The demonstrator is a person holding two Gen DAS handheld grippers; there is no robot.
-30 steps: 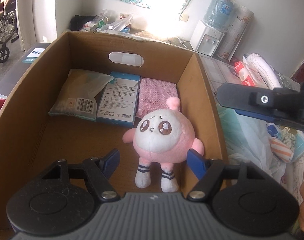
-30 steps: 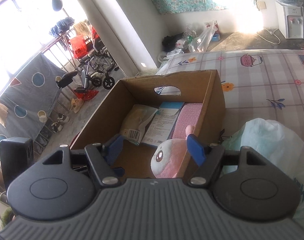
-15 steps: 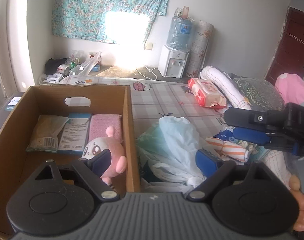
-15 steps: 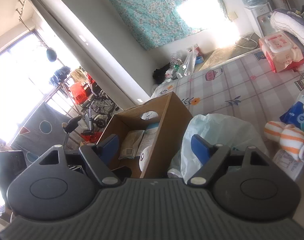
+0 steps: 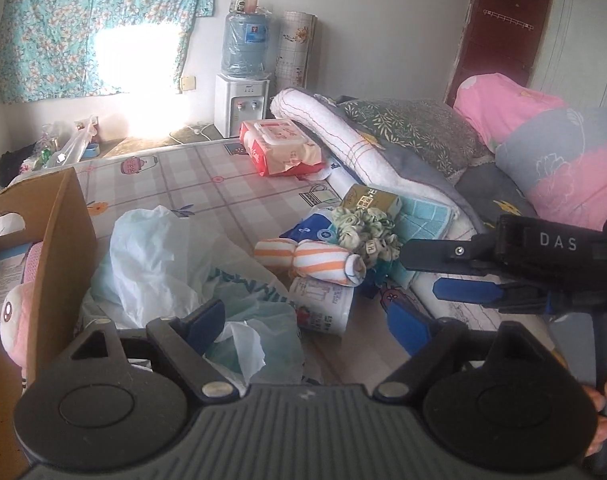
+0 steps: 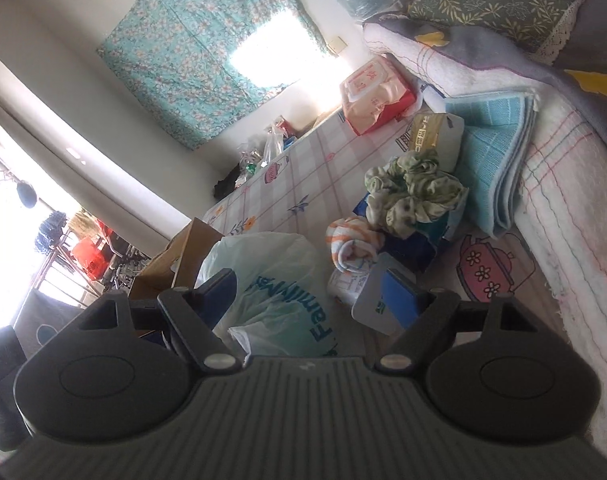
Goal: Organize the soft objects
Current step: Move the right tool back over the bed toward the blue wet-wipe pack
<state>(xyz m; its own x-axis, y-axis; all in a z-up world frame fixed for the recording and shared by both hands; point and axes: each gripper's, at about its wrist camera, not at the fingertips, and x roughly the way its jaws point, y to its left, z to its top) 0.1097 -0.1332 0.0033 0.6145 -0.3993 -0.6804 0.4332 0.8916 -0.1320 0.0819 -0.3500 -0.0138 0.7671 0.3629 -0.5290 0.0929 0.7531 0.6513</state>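
I'm between picks: my left gripper [image 5: 315, 322] is easing narrower on nothing, my right gripper [image 6: 313, 298] gapes empty. Next, I'd judge, the orange-striped rolled sock bundle [image 5: 309, 256], mid-frame, bound for the brown cardboard box [image 5: 59, 248] at left.

A bright window [image 5: 133, 60] is set in the pale plastered wall [image 5: 343, 20] and is partly covered by a turquoise floral curtain [image 5: 83, 12]. To the right of the window, a white water dispenser with a blue bottle [image 5: 242, 80] is placed against the wall, and a patterned roll [image 5: 294, 48] is stood beside it. Further right, a dark red wooden door [image 5: 503, 20] is seen. Below the window, a checked sheet with teapot prints [image 5: 207, 176] is spread.
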